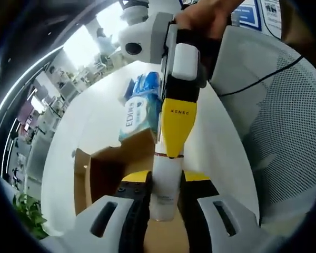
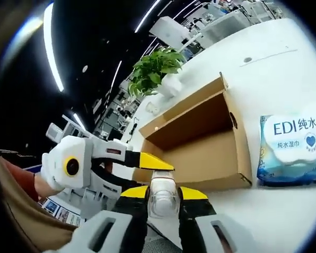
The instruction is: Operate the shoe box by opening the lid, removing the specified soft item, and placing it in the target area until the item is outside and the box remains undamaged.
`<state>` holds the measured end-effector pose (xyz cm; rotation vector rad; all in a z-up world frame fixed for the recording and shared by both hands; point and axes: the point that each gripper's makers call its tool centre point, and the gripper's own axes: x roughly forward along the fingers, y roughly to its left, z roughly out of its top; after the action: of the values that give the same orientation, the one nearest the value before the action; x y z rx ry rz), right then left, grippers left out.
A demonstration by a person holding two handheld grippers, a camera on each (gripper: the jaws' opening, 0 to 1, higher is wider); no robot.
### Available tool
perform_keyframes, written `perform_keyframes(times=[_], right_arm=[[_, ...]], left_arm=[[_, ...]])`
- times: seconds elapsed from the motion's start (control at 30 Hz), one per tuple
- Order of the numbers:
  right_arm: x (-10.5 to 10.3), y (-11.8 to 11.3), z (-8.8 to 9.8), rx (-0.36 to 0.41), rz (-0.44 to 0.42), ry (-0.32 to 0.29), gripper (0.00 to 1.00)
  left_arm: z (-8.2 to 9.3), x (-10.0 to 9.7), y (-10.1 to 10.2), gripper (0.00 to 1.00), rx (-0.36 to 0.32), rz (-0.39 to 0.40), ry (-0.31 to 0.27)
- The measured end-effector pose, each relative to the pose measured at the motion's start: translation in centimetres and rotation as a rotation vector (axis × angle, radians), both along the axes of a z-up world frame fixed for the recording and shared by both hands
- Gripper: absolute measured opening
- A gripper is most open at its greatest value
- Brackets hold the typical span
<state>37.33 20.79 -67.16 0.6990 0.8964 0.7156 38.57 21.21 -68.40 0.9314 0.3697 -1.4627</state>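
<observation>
Both of your tongs close on one small white plastic bottle [image 2: 164, 196] — your left tongs [image 1: 164, 203] grip its lower part, your right tongs [image 2: 163, 199] hold the other end. You hold it just above the near edge of the white table [image 2: 284, 52]. The open brown cardboard shoe box [image 2: 200, 142] stands on the table, and the soft blue-and-white pack of wet wipes [image 2: 294, 145] lies outside, just beside the box wall.
</observation>
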Motion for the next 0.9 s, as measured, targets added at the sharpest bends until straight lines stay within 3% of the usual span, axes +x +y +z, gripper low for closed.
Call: perform_keyframes(times=[0.17, 0.53, 0.9], right_arm=[[0.3, -0.1, 0.2, 0.024, -0.027, 0.017, 0.17], [0.2, -1.1, 0.4, 0.034, -0.063, 0.022, 0.17], [-0.5, -3.7, 0.8, 0.042, -0.124, 0.014, 0.17]], left_arm=[[0.2, 0.5, 0.1, 0.23, -0.03, 0.046, 0.031], [0.9, 0.9, 0.8, 0.33, -0.042, 0.071, 0.018], [1.2, 2.7, 3.7, 0.41, -0.165, 0.318, 0.156]])
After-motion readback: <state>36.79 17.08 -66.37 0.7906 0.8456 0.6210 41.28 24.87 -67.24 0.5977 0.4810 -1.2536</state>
